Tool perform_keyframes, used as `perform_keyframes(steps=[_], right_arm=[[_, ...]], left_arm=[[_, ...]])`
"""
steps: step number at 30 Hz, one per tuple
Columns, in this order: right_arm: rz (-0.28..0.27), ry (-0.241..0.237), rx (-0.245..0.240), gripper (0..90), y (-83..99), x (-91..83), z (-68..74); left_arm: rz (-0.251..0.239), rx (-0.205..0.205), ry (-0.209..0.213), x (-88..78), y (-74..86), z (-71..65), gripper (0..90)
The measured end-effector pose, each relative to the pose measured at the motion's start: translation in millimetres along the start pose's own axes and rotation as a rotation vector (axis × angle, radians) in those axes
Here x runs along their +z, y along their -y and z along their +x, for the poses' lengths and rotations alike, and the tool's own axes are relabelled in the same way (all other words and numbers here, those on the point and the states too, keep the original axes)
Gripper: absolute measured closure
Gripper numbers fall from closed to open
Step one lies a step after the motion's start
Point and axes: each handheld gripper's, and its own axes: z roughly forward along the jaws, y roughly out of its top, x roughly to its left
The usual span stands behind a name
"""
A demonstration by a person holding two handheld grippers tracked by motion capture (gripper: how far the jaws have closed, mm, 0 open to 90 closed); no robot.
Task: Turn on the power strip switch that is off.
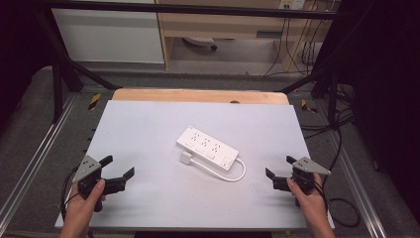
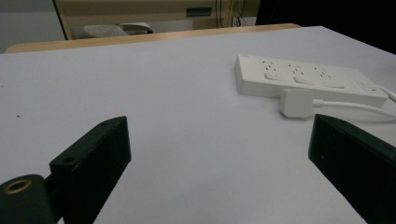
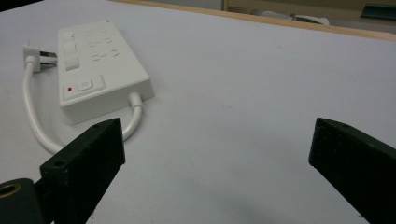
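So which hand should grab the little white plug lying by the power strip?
Probably the left hand-held gripper: it is open, and the plug lies on the strip's left side, facing it.

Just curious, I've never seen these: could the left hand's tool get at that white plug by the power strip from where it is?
Probably yes. The left tool is open, and only bare table lies between it and the plug.
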Motion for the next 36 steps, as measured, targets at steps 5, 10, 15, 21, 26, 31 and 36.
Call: perform_keyframes(steps=[5,10,15,21,26,31,36], right_arm=[[-0.001,-0.016,0.006,3.8,-0.9,-2.4,1.6],[0.010,-0.021,0.013,4.0,-1.4,-1.0,1.4],[-0.011,-0.034,0.006,4.5,-3.6,-3.1,0.5],[-0.026,-0.027,0.000,4.5,-6.4,-8.1,0.6],[-0.026,-0.052,0.004,3.5,-8.7,-10.6,4.0],[-0.032,-0.054,-0.002,4.2,-12.8,-13.8,7.1],[-0.028,-0.055,0.031,3.1,-18.1,-18.3,10.1]], left_arm=[[-0.003,0.004,0.008,0.0,-1.0,-3.5,5.9],[-0.002,-0.004,0.015,0.7,-0.1,-2.9,5.8],[-0.005,-0.020,0.016,0.6,0.0,-2.3,6.5],[-0.007,-0.020,0.019,0.6,0.1,-2.6,6.2],[0.001,-0.026,0.022,0.7,0.0,-2.8,6.2],[-0.001,-0.007,0.028,0.3,-1.2,-5.2,6.0],[0.004,0.001,0.030,0.9,-1.2,-6.4,6.2]])
